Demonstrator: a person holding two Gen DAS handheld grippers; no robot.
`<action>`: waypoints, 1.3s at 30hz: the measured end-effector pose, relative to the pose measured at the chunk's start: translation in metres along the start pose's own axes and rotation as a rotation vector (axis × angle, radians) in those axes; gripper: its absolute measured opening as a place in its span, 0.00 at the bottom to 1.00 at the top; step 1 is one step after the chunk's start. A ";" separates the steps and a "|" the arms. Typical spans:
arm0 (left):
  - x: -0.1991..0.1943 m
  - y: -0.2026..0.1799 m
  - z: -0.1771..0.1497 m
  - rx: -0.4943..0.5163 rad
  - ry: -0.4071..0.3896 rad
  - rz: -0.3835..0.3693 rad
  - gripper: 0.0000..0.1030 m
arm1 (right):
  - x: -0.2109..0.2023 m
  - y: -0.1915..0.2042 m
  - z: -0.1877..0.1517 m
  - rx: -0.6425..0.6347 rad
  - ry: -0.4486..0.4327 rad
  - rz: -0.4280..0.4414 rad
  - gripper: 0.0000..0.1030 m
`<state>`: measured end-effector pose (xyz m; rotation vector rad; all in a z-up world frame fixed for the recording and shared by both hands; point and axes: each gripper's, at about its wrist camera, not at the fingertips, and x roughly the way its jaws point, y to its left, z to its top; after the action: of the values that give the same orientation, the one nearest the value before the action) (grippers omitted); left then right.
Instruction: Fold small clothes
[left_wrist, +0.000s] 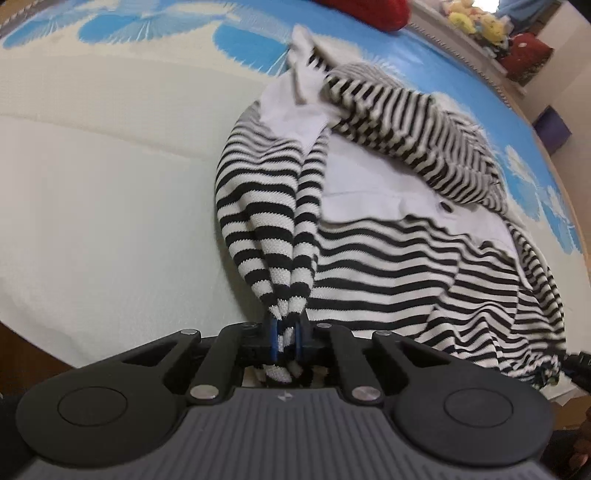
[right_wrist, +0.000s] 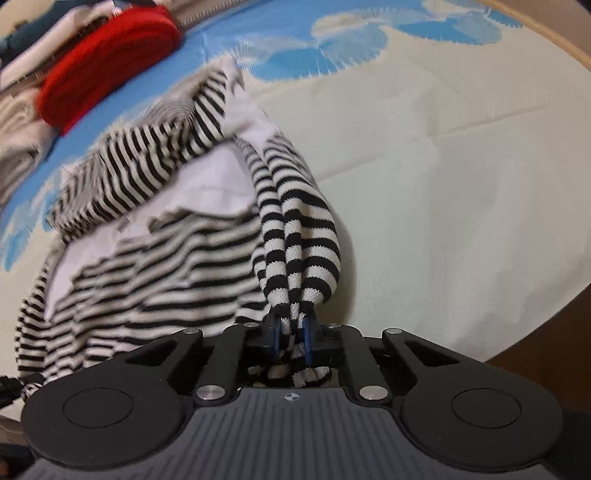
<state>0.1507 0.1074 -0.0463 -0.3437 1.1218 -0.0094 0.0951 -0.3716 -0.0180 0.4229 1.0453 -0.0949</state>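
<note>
A small black-and-white striped garment (left_wrist: 388, 251) with white panels lies on the bed; it also shows in the right wrist view (right_wrist: 166, 266). My left gripper (left_wrist: 286, 339) is shut on a bunched striped edge at the garment's left side and lifts it off the bed. My right gripper (right_wrist: 291, 339) is shut on a bunched striped edge at the garment's right side, also lifted. A striped sleeve (left_wrist: 406, 129) lies folded across the top of the garment. The other gripper's tip shows at the right edge of the left wrist view (left_wrist: 580, 365).
The bed cover (left_wrist: 110, 184) is cream with blue flower shapes. A folded red garment (right_wrist: 107, 62) lies beyond the striped one, beside a pile of pale clothes (right_wrist: 18, 129). Soft toys (left_wrist: 476, 22) sit on a shelf. The bed's wooden edge (right_wrist: 554, 40) runs at the right.
</note>
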 end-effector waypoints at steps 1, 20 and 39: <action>-0.005 -0.002 0.001 0.017 -0.014 -0.008 0.08 | -0.006 0.001 0.001 -0.002 -0.020 0.014 0.10; -0.171 -0.003 -0.021 0.166 -0.122 -0.252 0.08 | -0.172 -0.020 -0.001 -0.066 -0.244 0.323 0.08; 0.008 0.023 0.123 -0.013 0.003 -0.159 0.10 | -0.007 0.027 0.118 -0.105 -0.065 0.204 0.08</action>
<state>0.2592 0.1605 -0.0122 -0.4446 1.0957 -0.1432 0.1955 -0.3924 0.0461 0.4258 0.9337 0.1266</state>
